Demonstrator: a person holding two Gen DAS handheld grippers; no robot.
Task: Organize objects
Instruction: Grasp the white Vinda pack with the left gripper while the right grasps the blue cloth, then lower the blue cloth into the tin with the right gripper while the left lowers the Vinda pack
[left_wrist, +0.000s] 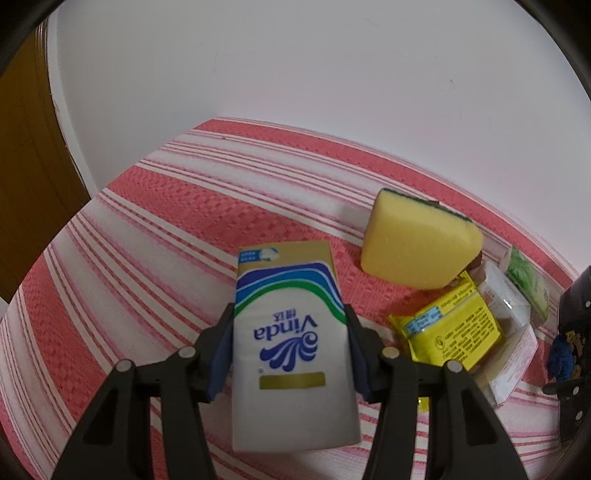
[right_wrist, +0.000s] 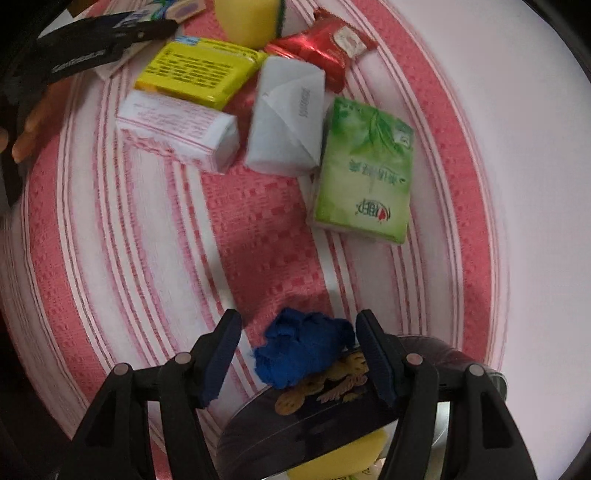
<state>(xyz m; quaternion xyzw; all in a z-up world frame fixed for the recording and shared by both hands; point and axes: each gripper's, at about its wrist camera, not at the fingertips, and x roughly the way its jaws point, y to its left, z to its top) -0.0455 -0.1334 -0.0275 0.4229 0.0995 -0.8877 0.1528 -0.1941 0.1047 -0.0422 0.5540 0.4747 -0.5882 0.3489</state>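
Observation:
My left gripper is shut on a white and gold Vinda tissue pack, held tilted above the red-striped cloth. In the right wrist view that gripper shows at the top left. My right gripper points almost straight down, and between its fingers sits a dark tin with gold print. The pads seem to press on the tin's sides. A crumpled blue lump rests on the tin. The right gripper and the tin show at the left wrist view's right edge.
On the cloth lie a yellow sponge, a yellow pack, two white tissue packs, a green tissue pack and a red wrapper. A person's hand is at the left. A white wall lies beyond.

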